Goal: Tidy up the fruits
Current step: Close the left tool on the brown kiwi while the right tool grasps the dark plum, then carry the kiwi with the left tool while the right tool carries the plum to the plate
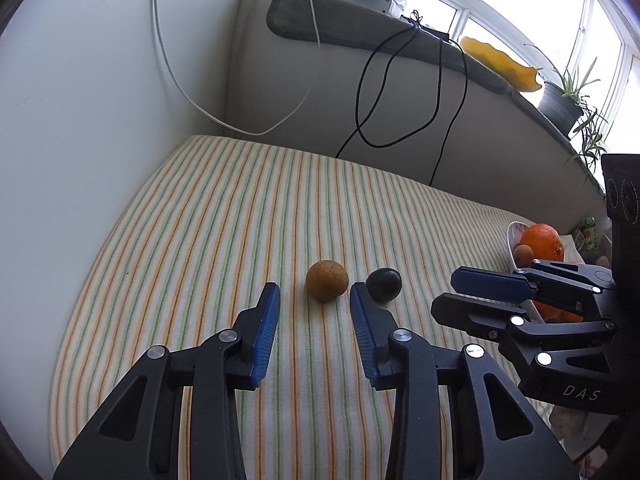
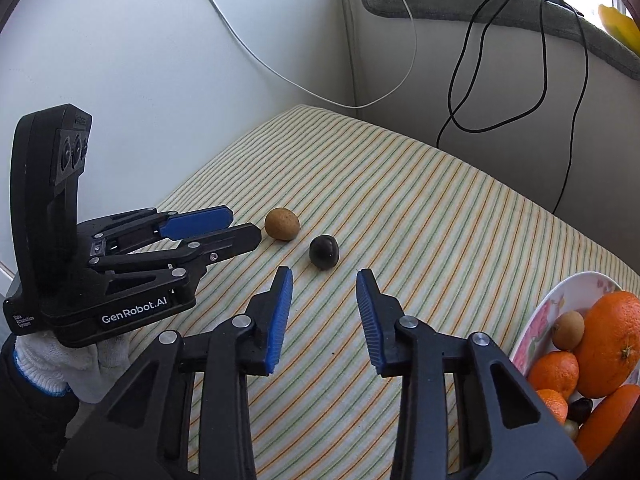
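- Left gripper point(image 1: 315, 294): spread wide, empty, pointed at the brown round fruit point(image 1: 327, 280) lying just beyond the fingertips on the striped cloth point(image 1: 224, 216).
- Right gripper point(image 2: 324, 280): likewise spread wide, empty, aimed at the dark plum-like fruit point(image 2: 324, 252) just ahead.
- Both loose fruits near each other, well apart from the floral bowl point(image 2: 536, 320) holding a large orange point(image 2: 612, 344), smaller tangerines and another brown fruit.
- Likely risks: round fruit rolling off when nudged by one finger before closing; grippers colliding, given how near they work; soft cloth letting fingertips snag.
- Readable: "GenRobot.AI" and "Data Acquisition System" on left gripper body; "DAS" on right.
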The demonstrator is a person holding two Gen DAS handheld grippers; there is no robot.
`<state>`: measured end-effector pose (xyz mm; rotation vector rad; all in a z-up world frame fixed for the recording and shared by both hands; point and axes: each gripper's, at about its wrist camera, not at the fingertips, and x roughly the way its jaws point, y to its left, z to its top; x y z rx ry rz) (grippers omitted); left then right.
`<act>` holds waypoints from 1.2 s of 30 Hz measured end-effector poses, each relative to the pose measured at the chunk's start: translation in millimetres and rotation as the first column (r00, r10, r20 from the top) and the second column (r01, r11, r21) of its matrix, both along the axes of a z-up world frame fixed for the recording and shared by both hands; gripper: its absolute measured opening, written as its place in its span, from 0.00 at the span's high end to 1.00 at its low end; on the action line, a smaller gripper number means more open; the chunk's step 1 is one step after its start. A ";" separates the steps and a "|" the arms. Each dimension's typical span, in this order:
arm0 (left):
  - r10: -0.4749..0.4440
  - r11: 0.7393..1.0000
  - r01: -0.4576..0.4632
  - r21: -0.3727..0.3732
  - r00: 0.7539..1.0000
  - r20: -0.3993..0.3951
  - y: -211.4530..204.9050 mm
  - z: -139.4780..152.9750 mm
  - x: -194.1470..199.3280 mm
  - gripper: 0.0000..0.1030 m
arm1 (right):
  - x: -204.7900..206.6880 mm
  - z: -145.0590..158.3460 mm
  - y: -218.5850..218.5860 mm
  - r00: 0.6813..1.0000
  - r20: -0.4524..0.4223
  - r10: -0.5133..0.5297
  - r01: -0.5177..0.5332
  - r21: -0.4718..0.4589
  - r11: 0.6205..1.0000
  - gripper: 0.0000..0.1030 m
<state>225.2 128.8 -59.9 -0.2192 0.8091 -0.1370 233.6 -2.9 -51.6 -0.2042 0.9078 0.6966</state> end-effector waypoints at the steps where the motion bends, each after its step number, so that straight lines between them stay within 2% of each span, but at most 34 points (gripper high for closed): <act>1: -0.003 1.000 0.003 -0.002 1.000 -0.002 -0.5 -0.1 2.7 0.67 | 2.4 -1.9 1.6 1.000 -0.004 0.001 -0.001 0.000 1.000 0.67; 9: -0.020 1.000 0.020 -0.018 1.000 -0.015 -3.2 -3.9 13.7 0.67 | 15.8 -16.5 18.8 1.000 -0.001 0.022 -0.022 -0.042 0.999 0.72; 15: -0.030 0.999 0.030 -0.015 0.999 -0.039 -5.2 -9.0 21.9 0.74 | 20.2 -21.9 28.0 0.999 0.014 0.033 -0.032 -0.067 0.997 0.74; 25: -0.041 0.999 0.039 -0.032 0.998 -0.050 -5.8 -9.9 22.8 0.77 | 20.1 -24.7 27.0 0.999 -0.007 0.044 -0.045 -0.056 0.997 0.83; 36: -0.028 0.999 0.026 -0.044 0.999 -0.030 -4.0 -0.5 14.5 0.78 | 11.8 -21.2 24.3 0.999 0.009 0.045 -0.044 -0.046 0.998 0.85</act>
